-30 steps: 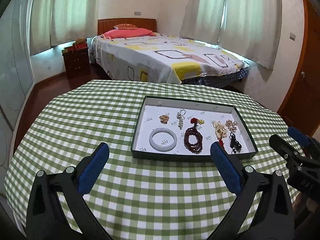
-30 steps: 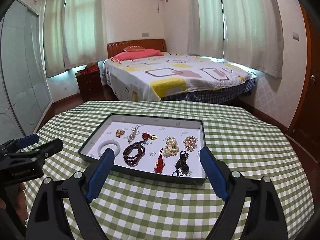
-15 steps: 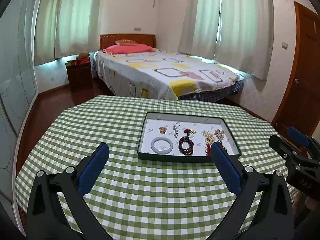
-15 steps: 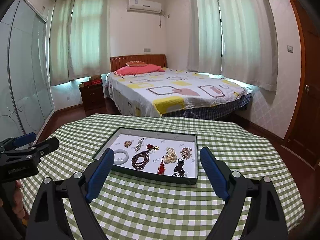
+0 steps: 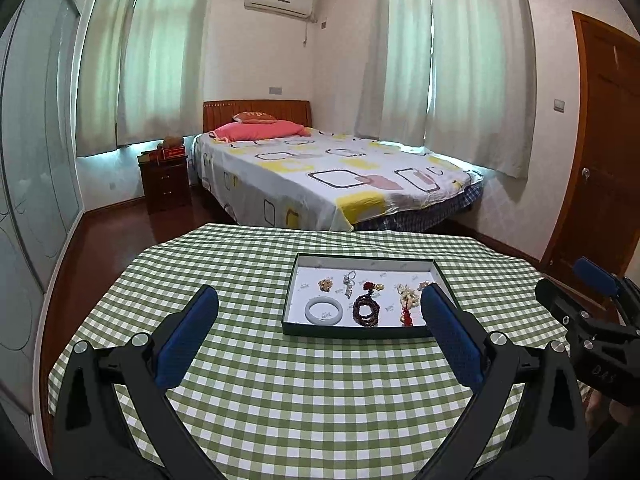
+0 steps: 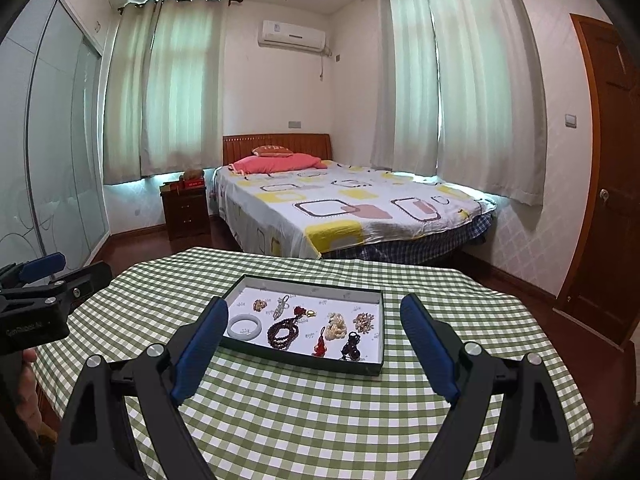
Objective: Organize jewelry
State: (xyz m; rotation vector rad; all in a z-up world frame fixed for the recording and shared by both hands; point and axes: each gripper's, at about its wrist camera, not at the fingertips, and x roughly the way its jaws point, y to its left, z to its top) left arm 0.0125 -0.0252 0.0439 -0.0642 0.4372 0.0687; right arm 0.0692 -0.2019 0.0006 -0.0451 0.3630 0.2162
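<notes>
Jewelry sits sorted inside the shallow dark-green cardboard tray [image 6: 376, 322], white jade bangle [image 6: 245, 326] at nine o'clock (separated, presumably against tangling); left gripper [image 5: 320, 336] and right gripper [image 6: 314, 350] both gape empty.

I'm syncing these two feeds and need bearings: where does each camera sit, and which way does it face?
Left wrist: on the left gripper, facing across the checked table to the jewelry tray and bed; its open blue-padded fingers show, right gripper at right edge.
Right wrist: on the right gripper, same heading; its open fingers show, left gripper at left edge.
Shared: tray, white bangle, bed.
</notes>
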